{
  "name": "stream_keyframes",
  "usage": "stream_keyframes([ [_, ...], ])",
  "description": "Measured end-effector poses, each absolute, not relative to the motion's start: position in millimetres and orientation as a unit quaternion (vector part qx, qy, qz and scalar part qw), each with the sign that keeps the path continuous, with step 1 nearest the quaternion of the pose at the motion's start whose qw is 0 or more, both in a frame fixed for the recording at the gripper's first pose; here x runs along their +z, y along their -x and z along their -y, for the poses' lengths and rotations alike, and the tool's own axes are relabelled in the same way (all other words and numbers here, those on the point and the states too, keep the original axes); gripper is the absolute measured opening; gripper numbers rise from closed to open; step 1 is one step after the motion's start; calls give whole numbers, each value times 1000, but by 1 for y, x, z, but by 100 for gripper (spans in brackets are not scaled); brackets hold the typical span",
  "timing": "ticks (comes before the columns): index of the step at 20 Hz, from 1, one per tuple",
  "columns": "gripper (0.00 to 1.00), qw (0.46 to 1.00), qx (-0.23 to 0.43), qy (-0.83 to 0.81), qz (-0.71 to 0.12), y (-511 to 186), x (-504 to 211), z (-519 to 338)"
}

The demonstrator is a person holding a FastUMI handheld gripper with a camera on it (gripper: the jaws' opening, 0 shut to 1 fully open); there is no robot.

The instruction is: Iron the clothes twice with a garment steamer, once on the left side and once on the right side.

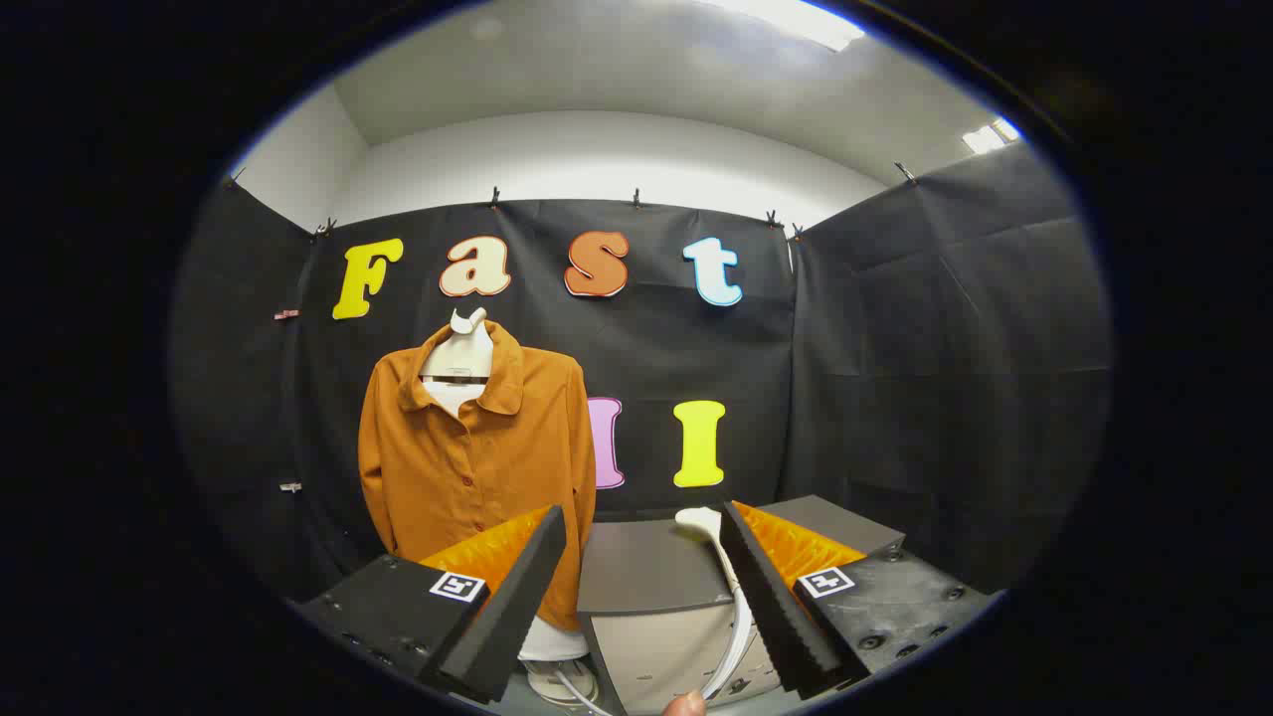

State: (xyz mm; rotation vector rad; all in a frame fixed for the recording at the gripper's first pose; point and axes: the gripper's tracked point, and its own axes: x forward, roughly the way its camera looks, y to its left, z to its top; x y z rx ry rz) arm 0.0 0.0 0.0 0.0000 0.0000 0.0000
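Note:
An orange-brown button shirt hangs on a white mannequin form against the black cloth wall, beyond my left finger. A white garment steamer lies on top of a grey box, just ahead of my right finger, with its white cord running down the box's front. My gripper is open, the fingers spread wide with nothing between them, and it hangs in front of the box, short of the steamer.
The mannequin's white base stands left of the grey box. A person's fingertip shows below the box, between my fingers. Black cloth walls close the booth at the back and on both sides.

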Motion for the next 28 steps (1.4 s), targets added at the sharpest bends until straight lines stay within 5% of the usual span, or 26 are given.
stream_keyframes([
  [28, 98, 998, -17, 40, -34, 6, 4, 12],
])
